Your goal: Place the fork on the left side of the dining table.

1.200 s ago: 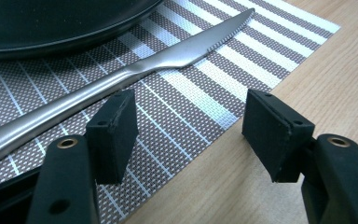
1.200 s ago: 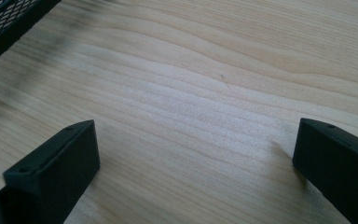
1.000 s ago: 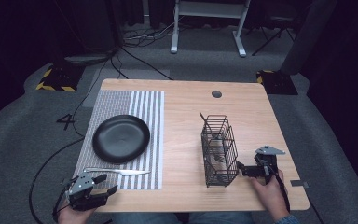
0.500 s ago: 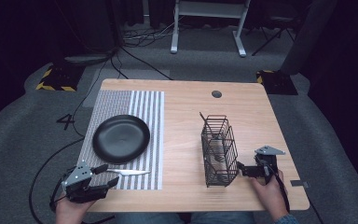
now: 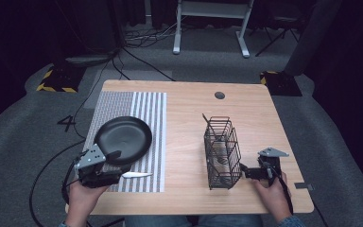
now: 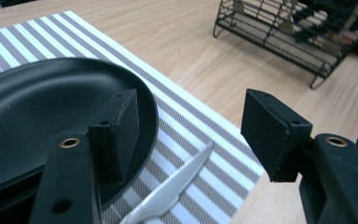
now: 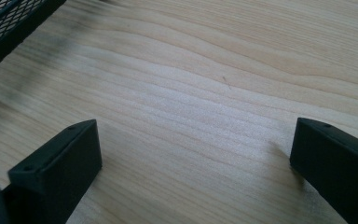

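Right now your left tongs hover wide apart and hold nothing, low over the near edge of the striped mat, and the white plastic knife lies just in front of them on that mat. In the left gripper view the knife runs up between the two jaws, its serrated tip pointing away from you toward the wire basket, so its long axis lies nearly along your line of reach rather than across it. The black plate sits just beside the knife, under your left jaw. Your right tongs are also wide and empty, resting beside the basket, well apart from the knife. Your left hand is the nearer one; I judge it should turn to close across the blade.
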A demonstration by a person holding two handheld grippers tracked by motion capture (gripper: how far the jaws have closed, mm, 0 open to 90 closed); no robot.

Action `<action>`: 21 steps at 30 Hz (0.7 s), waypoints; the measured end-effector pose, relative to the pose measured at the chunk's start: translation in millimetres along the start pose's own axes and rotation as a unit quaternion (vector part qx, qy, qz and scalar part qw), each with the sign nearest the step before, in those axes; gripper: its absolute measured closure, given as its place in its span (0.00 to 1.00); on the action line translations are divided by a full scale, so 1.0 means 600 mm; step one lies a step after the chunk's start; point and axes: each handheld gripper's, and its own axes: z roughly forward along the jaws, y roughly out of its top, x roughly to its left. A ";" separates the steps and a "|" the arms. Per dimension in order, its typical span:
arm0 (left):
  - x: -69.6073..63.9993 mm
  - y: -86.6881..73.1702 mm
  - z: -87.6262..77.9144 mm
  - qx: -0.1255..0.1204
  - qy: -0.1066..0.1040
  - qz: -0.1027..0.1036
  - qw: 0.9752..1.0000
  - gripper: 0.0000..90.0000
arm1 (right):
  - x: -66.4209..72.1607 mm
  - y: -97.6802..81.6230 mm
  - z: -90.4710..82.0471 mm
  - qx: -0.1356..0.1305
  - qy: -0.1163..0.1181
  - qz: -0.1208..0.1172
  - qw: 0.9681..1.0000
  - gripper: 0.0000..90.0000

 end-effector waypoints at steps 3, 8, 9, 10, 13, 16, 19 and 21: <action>0.003 0.020 0.009 -0.009 0.000 -0.003 1.000 0.41 | 0.000 0.000 0.000 0.000 0.000 0.000 1.000 0.02; 0.001 0.055 0.026 -0.025 -0.010 0.005 1.000 0.41 | 0.000 0.000 0.000 0.000 0.000 0.000 1.000 0.02; 0.001 0.062 0.031 -0.026 -0.013 0.004 1.000 0.41 | 0.000 0.000 0.000 0.000 0.000 0.000 1.000 0.02; 0.001 0.068 0.035 -0.028 -0.017 0.005 0.999 0.41 | 0.000 0.000 0.000 0.000 0.000 0.000 1.000 0.02; 0.000 0.087 0.049 -0.035 -0.030 0.004 0.999 0.41 | 0.000 0.000 0.000 0.000 0.000 0.000 1.000 0.02; -0.003 0.107 0.062 -0.039 -0.035 0.010 0.999 0.41 | 0.000 0.000 0.000 0.000 0.000 0.000 1.000 0.02; -0.006 0.128 0.076 -0.040 -0.038 0.015 0.998 0.41 | 0.000 0.000 0.000 0.000 0.000 0.000 1.000 0.02; -0.008 0.140 0.085 -0.043 -0.040 0.018 0.998 0.41 | 0.000 0.000 0.000 0.000 0.000 0.000 1.000 0.02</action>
